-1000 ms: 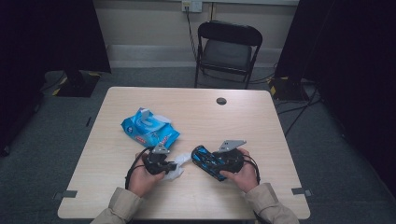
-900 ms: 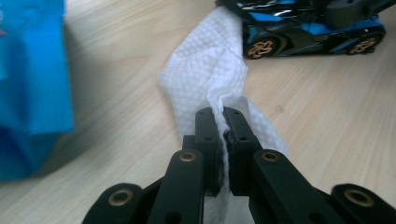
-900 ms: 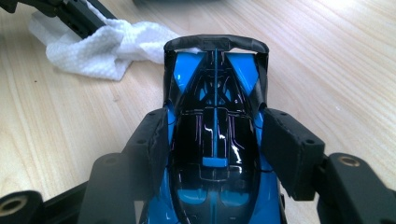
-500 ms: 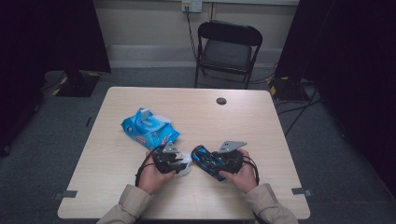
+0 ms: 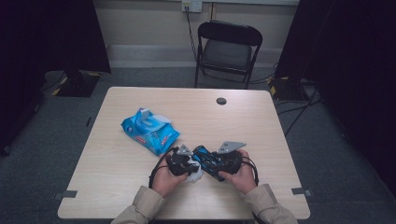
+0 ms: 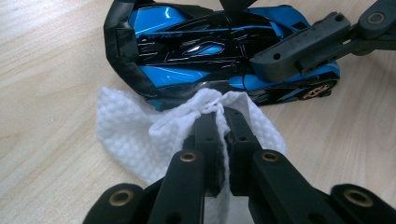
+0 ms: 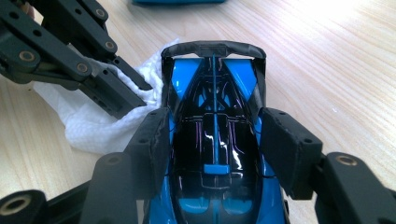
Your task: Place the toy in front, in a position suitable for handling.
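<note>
Two tongs, left tongs (image 6: 219, 122) pinching white wipe (image 6: 126, 135), right tongs (image 7: 215, 140) clamping toy car (image 7: 215, 154), wipes pack (image 5: 150, 131) nearby

The room was dim, its corners and side walls nearly black in the high view, while the pale wooden table (image 5: 116, 172) caught soft overhead light. Glare washed out the tabletop's far right in the right gripper view. White highlights streaked the glossy blue-and-black toy car (image 7: 215, 154). Nearest jaw parts looked slightly soft.
</note>
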`<action>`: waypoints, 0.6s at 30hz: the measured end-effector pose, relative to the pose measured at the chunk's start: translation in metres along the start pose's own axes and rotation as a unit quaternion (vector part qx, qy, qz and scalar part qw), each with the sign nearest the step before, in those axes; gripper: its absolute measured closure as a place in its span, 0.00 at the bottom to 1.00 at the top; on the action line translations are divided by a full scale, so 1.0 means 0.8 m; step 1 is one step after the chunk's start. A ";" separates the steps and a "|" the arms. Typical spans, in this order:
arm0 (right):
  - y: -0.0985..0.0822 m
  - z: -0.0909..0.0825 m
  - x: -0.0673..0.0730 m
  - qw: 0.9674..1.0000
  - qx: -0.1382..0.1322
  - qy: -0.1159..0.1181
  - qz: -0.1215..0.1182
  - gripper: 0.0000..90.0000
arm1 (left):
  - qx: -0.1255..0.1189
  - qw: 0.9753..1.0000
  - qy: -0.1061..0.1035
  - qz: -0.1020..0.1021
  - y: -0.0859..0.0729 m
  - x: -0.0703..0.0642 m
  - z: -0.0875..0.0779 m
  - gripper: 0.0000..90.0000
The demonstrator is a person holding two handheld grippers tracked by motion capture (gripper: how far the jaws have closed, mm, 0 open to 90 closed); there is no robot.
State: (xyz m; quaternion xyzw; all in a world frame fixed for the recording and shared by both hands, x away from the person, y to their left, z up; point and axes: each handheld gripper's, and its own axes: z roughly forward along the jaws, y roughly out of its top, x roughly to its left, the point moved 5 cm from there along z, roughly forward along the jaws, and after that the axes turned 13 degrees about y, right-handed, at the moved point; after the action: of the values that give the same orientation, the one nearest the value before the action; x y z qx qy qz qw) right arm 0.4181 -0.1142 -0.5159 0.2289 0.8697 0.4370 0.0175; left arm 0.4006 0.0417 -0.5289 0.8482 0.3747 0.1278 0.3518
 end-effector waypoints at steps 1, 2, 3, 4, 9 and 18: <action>0.000 0.000 0.000 1.000 -0.002 0.000 0.002 0.48 | -0.001 1.000 -0.004 0.000 0.000 -0.002 0.000 0.96; 0.000 0.001 0.000 1.000 -0.002 0.000 0.001 0.48 | -0.001 1.000 -0.005 0.001 -0.001 -0.004 0.000 0.96; 0.000 0.001 0.000 1.000 -0.002 0.000 0.001 0.48 | -0.001 1.000 -0.005 0.001 -0.001 -0.004 0.000 0.96; 0.000 0.001 0.000 1.000 -0.004 0.001 -0.002 0.48 | -0.003 1.000 -0.004 0.003 0.001 -0.009 0.002 0.96; 0.000 0.001 0.000 1.000 -0.004 0.000 -0.001 0.48 | 0.003 1.000 -0.002 0.005 0.003 -0.016 0.003 0.96; 0.000 0.001 -0.001 1.000 -0.008 0.001 0.001 0.48 | -0.002 1.000 -0.016 0.014 0.005 -0.035 0.007 0.96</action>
State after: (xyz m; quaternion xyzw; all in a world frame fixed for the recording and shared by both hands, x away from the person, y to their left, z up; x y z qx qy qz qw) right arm 0.4189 -0.1140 -0.5169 0.2293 0.8660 0.4439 0.0178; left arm 0.3867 0.0167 -0.5289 0.8546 0.3565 0.1198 0.3581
